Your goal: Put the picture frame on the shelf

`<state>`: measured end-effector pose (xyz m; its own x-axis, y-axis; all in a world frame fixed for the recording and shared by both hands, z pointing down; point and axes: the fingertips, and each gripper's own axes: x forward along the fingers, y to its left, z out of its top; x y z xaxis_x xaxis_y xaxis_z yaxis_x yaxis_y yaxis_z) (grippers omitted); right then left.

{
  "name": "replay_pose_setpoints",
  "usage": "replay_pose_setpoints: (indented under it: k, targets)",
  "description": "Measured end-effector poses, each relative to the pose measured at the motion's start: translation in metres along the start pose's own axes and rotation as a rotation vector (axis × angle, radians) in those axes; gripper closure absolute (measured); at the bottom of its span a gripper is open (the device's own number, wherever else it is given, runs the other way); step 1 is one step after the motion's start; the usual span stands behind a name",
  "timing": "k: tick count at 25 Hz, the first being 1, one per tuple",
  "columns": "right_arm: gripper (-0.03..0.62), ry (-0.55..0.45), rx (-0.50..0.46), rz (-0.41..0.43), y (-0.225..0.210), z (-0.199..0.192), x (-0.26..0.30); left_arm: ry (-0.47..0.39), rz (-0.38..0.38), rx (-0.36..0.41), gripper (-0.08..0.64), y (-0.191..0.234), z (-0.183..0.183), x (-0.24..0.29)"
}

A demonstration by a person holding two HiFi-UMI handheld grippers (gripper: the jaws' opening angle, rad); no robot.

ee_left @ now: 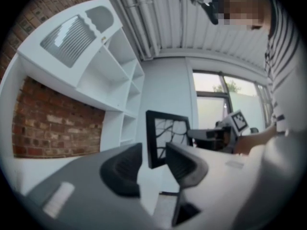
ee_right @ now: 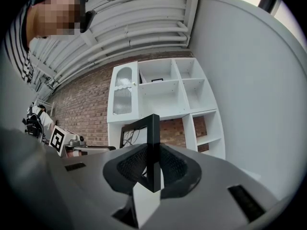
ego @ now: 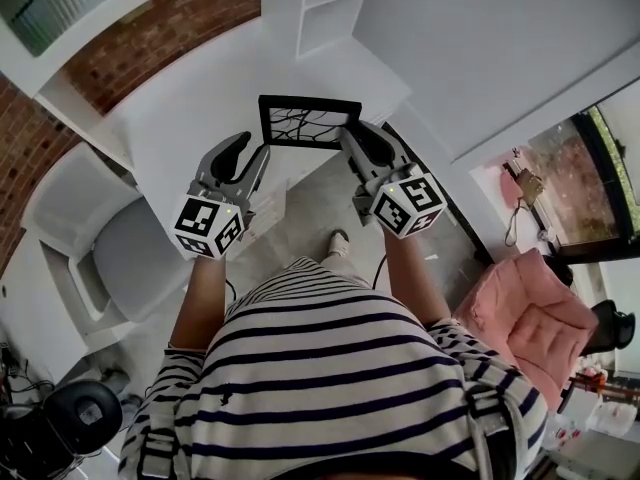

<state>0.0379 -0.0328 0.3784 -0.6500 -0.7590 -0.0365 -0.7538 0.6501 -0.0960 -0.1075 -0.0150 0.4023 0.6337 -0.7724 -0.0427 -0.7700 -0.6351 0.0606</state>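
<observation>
The black picture frame (ego: 308,121) with a branch drawing hangs upright in the air over the white desk (ego: 190,118). My right gripper (ego: 352,140) is shut on its right edge; in the right gripper view that edge (ee_right: 153,147) runs straight between the two pads. My left gripper (ego: 247,156) stands open just short of the frame's lower left corner. In the left gripper view that corner (ee_left: 158,152) shows in the gap, and neither pad presses on it. The white shelf unit (ego: 330,8) with open compartments (ee_right: 168,87) rises beyond the frame.
A brick wall (ego: 170,28) backs the desk, and a plain white wall (ego: 500,38) stands to the right. A grey chair (ego: 100,238) sits at the left, a pink armchair (ego: 525,318) at the right. The person's striped shirt (ego: 330,368) fills the foreground.
</observation>
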Motion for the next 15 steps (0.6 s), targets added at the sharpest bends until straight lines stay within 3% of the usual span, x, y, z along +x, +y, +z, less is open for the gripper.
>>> replay_pose_setpoints:
  k: [9, 15]
  targets:
    - [0.518, -0.007, 0.031, 0.022, -0.012, 0.004, 0.002, 0.015, 0.073, 0.027, 0.422, 0.0, 0.015, 0.042]
    - [0.518, 0.029, 0.055, -0.013, -0.026, 0.004, 0.01, 0.044, 0.123, 0.032, 0.442, 0.004, 0.018, 0.054]
